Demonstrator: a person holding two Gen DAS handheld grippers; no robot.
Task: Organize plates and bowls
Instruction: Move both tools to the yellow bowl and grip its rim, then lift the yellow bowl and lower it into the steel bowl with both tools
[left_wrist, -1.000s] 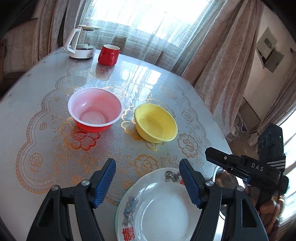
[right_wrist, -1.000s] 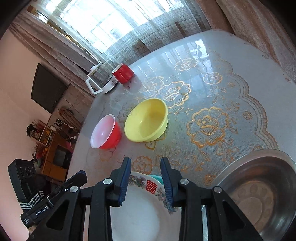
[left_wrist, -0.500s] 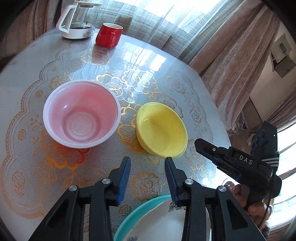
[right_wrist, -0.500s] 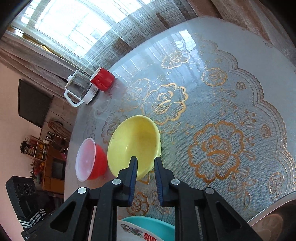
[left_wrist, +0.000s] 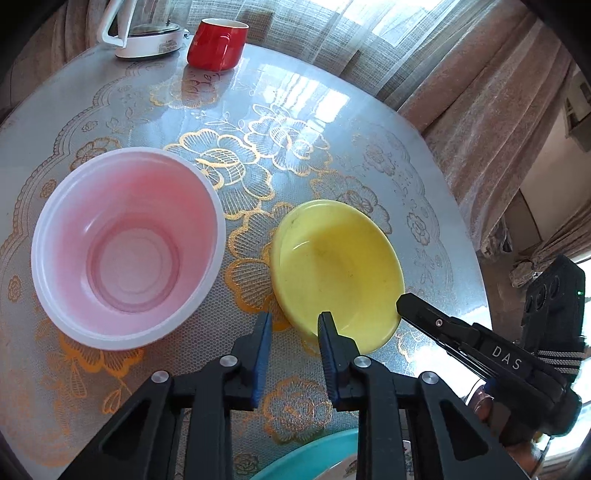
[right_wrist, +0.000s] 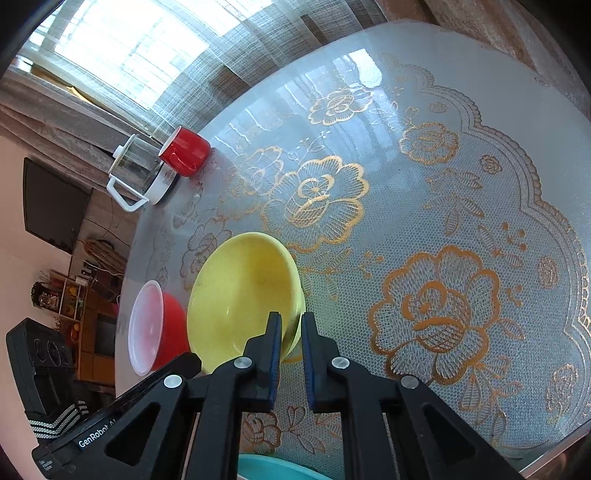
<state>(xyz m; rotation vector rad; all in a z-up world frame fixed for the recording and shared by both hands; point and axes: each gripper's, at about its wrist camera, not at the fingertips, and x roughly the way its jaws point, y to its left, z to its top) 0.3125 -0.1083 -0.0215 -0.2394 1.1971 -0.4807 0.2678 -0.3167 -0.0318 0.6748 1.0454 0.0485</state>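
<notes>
A yellow bowl (left_wrist: 332, 266) (right_wrist: 240, 295) stands on the lace-covered table beside a red bowl with a pale pink inside (left_wrist: 125, 251) (right_wrist: 155, 325). My left gripper (left_wrist: 294, 319) straddles the yellow bowl's near-left rim. Its jaws are closing, one finger inside the bowl and the other outside with cloth still showing beside it. My right gripper (right_wrist: 290, 325) is shut on the bowl's opposite rim, which fills the gap between its pads. In the left wrist view the right gripper's tip (left_wrist: 404, 301) meets that rim.
A teal plate (left_wrist: 314, 454) (right_wrist: 273, 467) lies at the near edge, under the grippers. A red mug (left_wrist: 216, 44) (right_wrist: 186, 151) and a glass kettle (left_wrist: 147, 33) (right_wrist: 142, 173) stand at the far side by the curtains. The table edge (left_wrist: 476, 258) curves close on the right.
Both grippers moved forward and down from the white plate to the yellow bowl, and both sets of jaws narrowed. The white plate has left both views.
</notes>
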